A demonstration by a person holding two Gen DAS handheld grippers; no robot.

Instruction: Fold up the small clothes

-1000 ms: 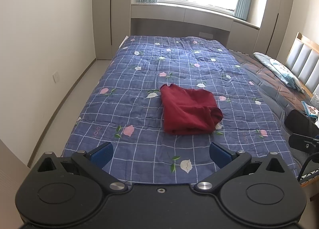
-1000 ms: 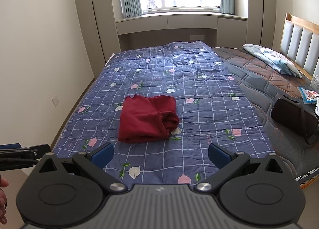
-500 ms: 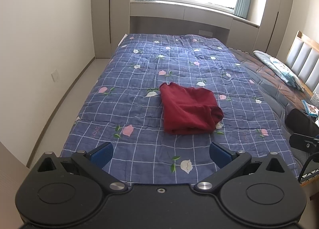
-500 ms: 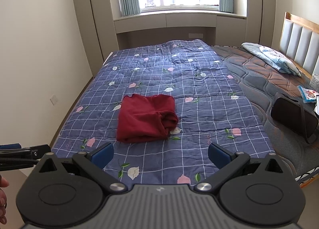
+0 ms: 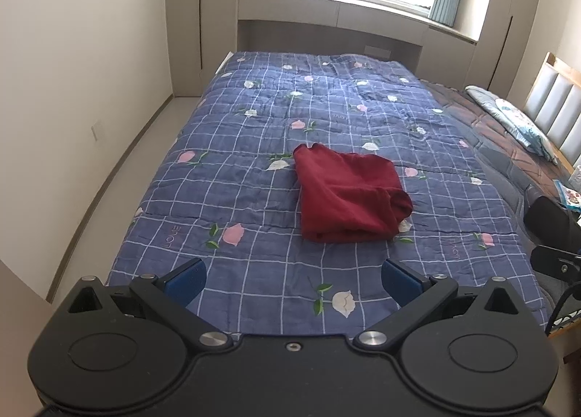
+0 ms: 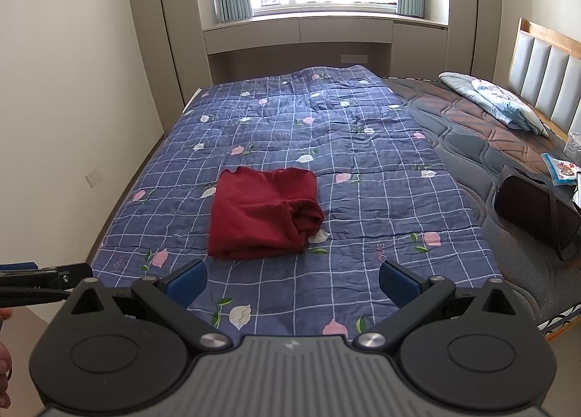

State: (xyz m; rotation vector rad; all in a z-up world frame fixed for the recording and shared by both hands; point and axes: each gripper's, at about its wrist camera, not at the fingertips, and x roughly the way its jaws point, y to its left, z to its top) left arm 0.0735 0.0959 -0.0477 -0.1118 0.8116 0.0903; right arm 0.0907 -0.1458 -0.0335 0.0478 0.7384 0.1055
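A dark red garment point(image 5: 348, 195) lies folded into a rough rectangle on the blue checked flowered quilt point(image 5: 254, 148), its right end rolled into a bulge. It also shows in the right wrist view point(image 6: 263, 212). My left gripper point(image 5: 292, 281) is open and empty, held above the quilt's near edge, short of the garment. My right gripper point(image 6: 292, 281) is open and empty too, likewise back from the garment. Part of the left gripper point(image 6: 43, 277) shows at the left edge of the right wrist view.
The quilt point(image 6: 363, 163) covers the left of the bed; a bare brown mattress point(image 6: 483, 126) with a pillow point(image 6: 494, 99) lies to the right. A dark bag point(image 6: 533, 213) sits at the mattress edge. A wall runs along the left, a window bench beyond.
Both grippers have drifted slightly back and tilted, so the view shifts a little. The garment has not moved and both grippers stay open.
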